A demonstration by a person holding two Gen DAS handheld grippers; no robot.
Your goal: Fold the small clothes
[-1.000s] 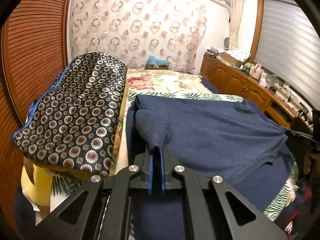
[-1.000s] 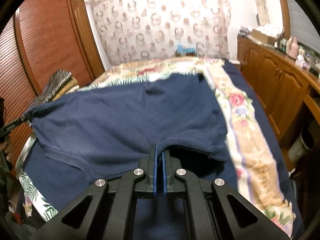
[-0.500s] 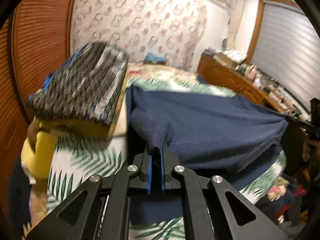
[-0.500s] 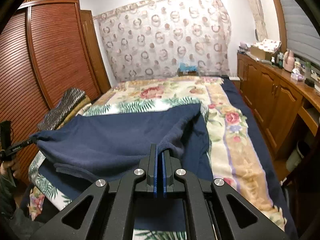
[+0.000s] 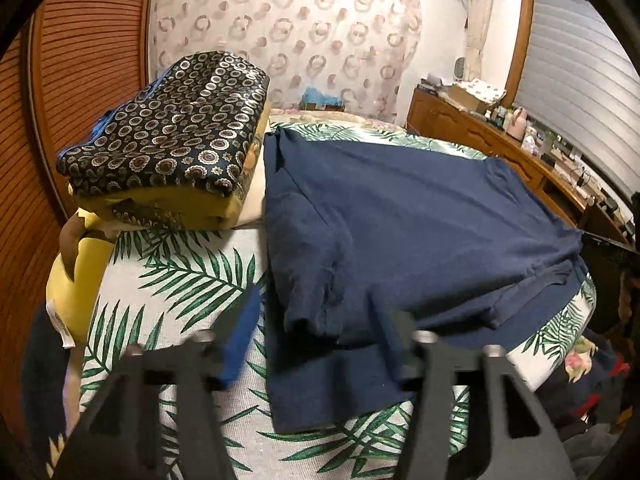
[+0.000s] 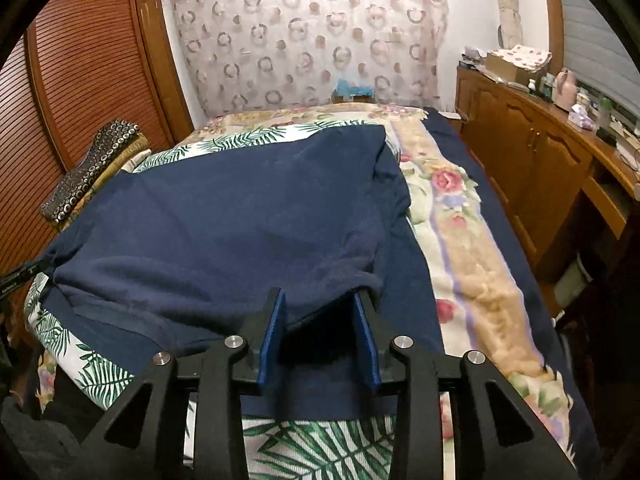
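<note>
Left wrist view shows your left hand-held gripper and right hand-held gripper just opening, releasing the shirt folded on the bed; next, regrasp for another fold.

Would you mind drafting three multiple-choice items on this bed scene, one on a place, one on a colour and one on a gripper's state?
1. Where does the folded pile topped by the patterned cloth lie relative to the navy shirt, seen from the left wrist?
A. To its left
B. On top of it
C. To its right

2. What colour are the gripper pads?
A. Red
B. Blue
C. White

3. How do the right gripper's jaws stand?
A. Clamped on the shirt
B. Apart
C. Out of view

Answers:
1 A: the folded pile sits left of the navy shirt on the bedspread.
2 B: the pads are blue.
3 B: the right gripper shows a gap, fabric loose between its jaws.
</note>
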